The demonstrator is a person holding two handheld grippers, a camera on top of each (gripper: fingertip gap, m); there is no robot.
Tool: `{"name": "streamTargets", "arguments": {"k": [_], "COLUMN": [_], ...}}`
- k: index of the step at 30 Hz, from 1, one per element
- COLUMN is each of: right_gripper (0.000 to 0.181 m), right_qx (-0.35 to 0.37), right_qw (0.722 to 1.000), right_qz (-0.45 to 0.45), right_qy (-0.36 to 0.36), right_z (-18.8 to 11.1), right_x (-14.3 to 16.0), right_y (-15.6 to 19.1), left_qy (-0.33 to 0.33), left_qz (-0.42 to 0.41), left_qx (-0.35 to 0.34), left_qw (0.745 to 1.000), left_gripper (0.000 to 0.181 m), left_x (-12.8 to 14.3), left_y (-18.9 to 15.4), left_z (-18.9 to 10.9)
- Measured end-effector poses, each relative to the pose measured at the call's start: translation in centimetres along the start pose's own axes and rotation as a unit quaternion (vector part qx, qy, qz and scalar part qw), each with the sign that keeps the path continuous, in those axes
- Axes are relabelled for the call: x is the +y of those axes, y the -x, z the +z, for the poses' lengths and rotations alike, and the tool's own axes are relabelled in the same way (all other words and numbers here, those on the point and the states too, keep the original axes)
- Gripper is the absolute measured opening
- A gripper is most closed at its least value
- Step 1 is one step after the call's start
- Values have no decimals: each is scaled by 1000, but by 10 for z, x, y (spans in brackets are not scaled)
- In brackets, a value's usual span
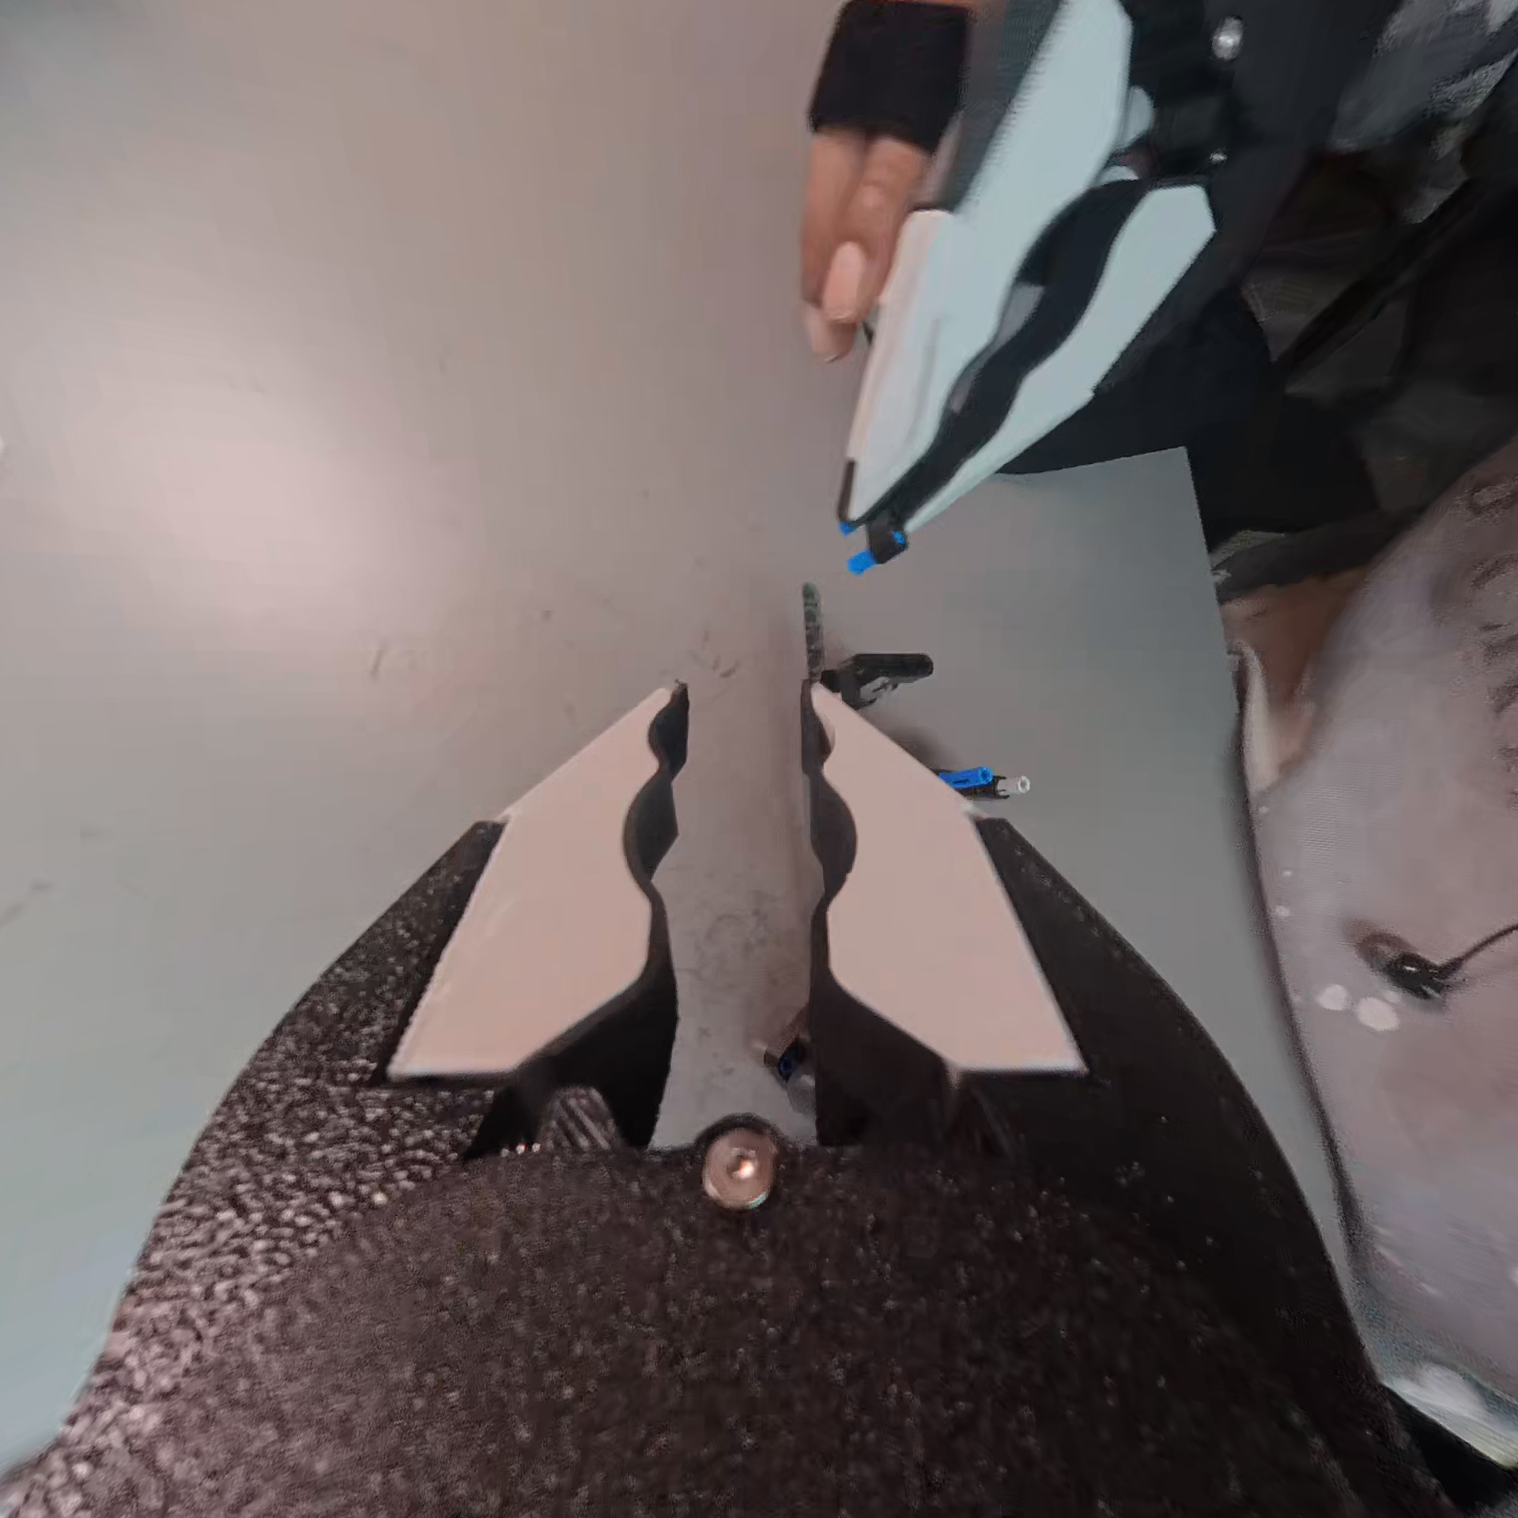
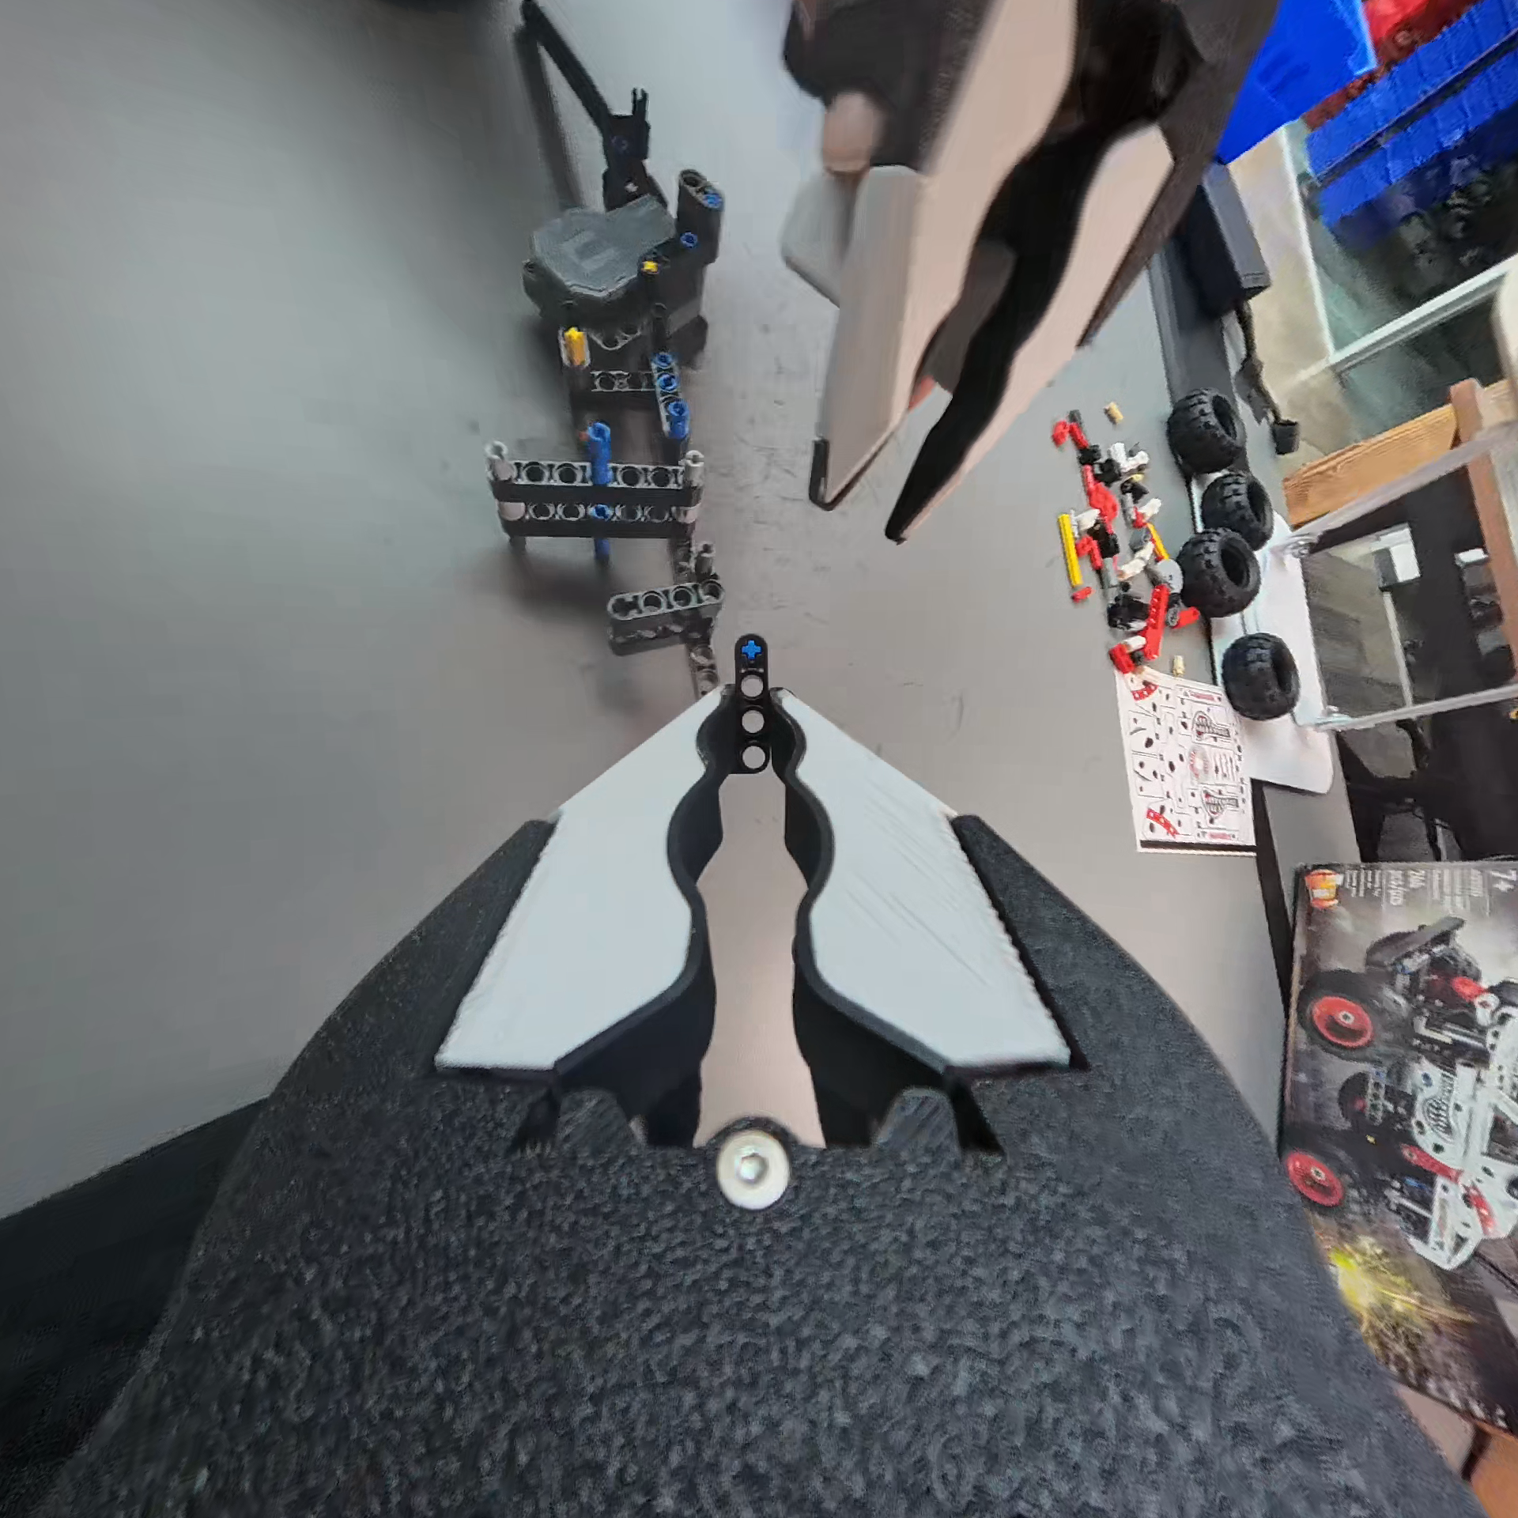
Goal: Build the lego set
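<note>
Pointing forward, gripped black beam (image 2: 752, 706)

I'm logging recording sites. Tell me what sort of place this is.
Probably a workshop or lab bench, not a home. A plain grey table holds a half-built Lego chassis; blue parts bins are stacked at the far edge, and the set's box lies beside four loose tyres.

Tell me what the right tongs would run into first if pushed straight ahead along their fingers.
Probably the small grey beam just beyond the black beam that the right tongs hold, then the larger chassis assembly. Depth is unclear; they may pass above it.
</note>
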State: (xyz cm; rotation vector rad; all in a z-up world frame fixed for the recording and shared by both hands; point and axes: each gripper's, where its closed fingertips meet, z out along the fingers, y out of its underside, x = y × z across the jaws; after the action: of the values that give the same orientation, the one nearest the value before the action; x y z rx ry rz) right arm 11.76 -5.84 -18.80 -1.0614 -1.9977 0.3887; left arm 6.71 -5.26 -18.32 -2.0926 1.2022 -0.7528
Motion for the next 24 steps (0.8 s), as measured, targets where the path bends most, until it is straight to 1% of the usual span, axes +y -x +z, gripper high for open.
{"name": "streamTargets", "arguments": {"k": [2, 4, 5, 8, 11, 14, 17, 20, 24], "right_gripper": [7, 7, 7, 7, 7, 7, 7, 7, 7], "right_qx": [0, 4, -6, -20, -26, -40, -47, -54, -64], "right_qw": [1000, 999, 998, 998, 998, 997, 996, 995, 993], "right_qz": [-9, -38, -42, -29, -29, -24, -24, -24, -23], "right_qy": [11, 34, 42, 49, 58, 62, 71, 79, 93], "right_z": [6, 12, 15, 20, 22, 25, 30, 33, 35], "right_x": [0, 4, 5, 7, 9, 9, 12, 14, 17], "right_y": [6, 8, 10, 13, 12, 15, 16, 17, 20], "left_qy": [55, 96, 108, 133, 127, 111, 105, 108, 108], "left_qz": [-69, -101, -111, -132, -131, -130, -120, -95, -66], "left_qx": [66, 148, 187, 275, 328, 348, 348, 325, 295], "left_qw": [994, 979, 970, 943, 927, 922, 924, 935, 947], "left_gripper": [32, 30, 29, 29, 32, 40, 42, 41, 36], "left_x": [13, 21, 23, 28, 29, 28, 28, 29, 31], "left_y": [6, -2, -7, -20, -29, -32, -35, -34, -33], "left_z": [5, 13, 17, 26, 29, 33, 36, 40, 46]}}
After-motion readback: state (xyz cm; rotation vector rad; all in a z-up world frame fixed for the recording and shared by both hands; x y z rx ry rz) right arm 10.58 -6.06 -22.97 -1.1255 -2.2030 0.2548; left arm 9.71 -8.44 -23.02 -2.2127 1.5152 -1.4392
